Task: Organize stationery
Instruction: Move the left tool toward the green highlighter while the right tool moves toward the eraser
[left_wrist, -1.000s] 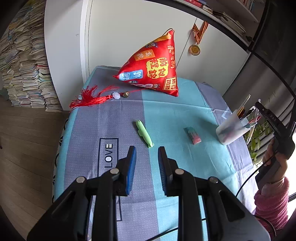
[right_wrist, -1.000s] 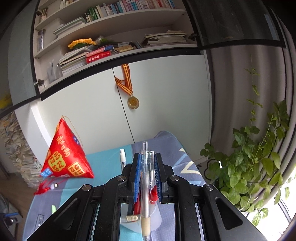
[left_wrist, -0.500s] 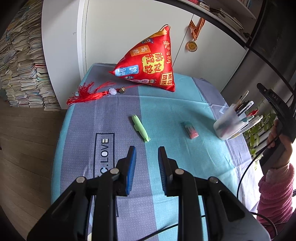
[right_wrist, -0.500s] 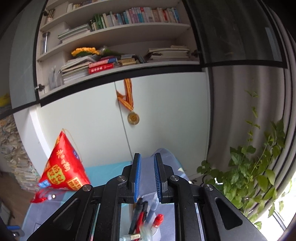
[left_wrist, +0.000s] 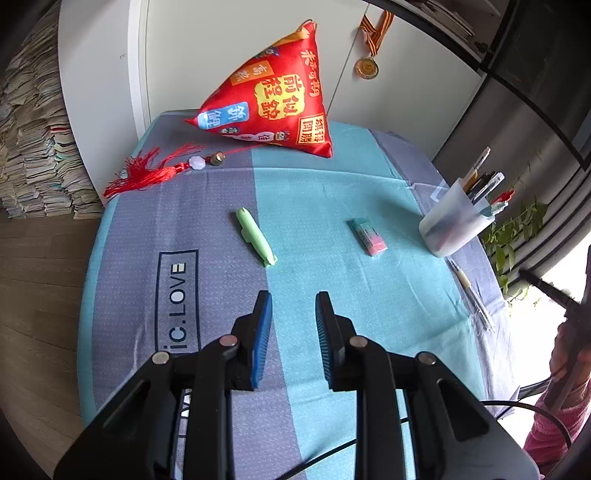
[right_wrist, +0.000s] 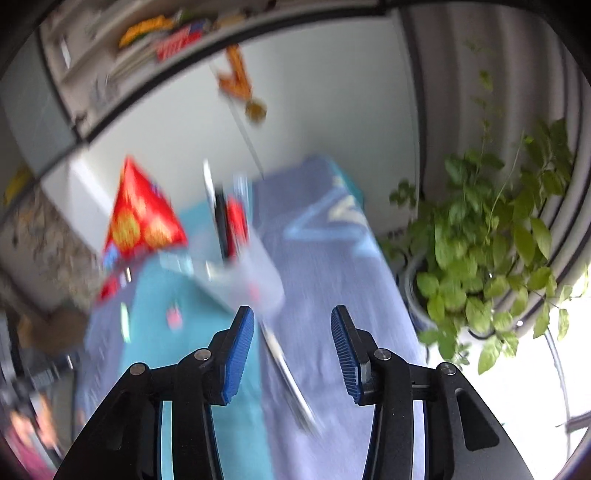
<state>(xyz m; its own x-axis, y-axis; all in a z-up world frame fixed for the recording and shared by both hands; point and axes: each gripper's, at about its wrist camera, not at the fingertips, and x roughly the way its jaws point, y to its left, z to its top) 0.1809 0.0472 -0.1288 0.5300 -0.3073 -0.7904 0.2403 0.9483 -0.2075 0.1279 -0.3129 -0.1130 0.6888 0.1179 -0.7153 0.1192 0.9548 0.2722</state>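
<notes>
Since a second ago the right gripper (right_wrist: 292, 347) has let go of the clear pen it held upright over the holder — its jaws now stand wide apart and empty, and a pen (left_wrist: 472, 295) lies on the table's right edge just below the pen holder (left_wrist: 452, 221), apparently missed or dropped rather than slotted in. The left gripper (left_wrist: 293, 332) is moderately open with nothing between its blue pads, hovering over the near middle of the table (left_wrist: 369, 302), probably waiting its turn. Ahead of it lie the green marker (left_wrist: 256, 236) at mid-table and the eraser (left_wrist: 367, 231) further right, well apart from each other and both still outside the holder, which sits tilted near the right edge, already stocked with pens. At the far edge rests the red pouch (left_wrist: 273, 99) with its tassel (left_wrist: 147, 173). Motion blur smears the right wrist view — the holder's contents and the fallen pen's exact lie are hard to read there. The person's right hand is cut off at the frame edge.
</notes>
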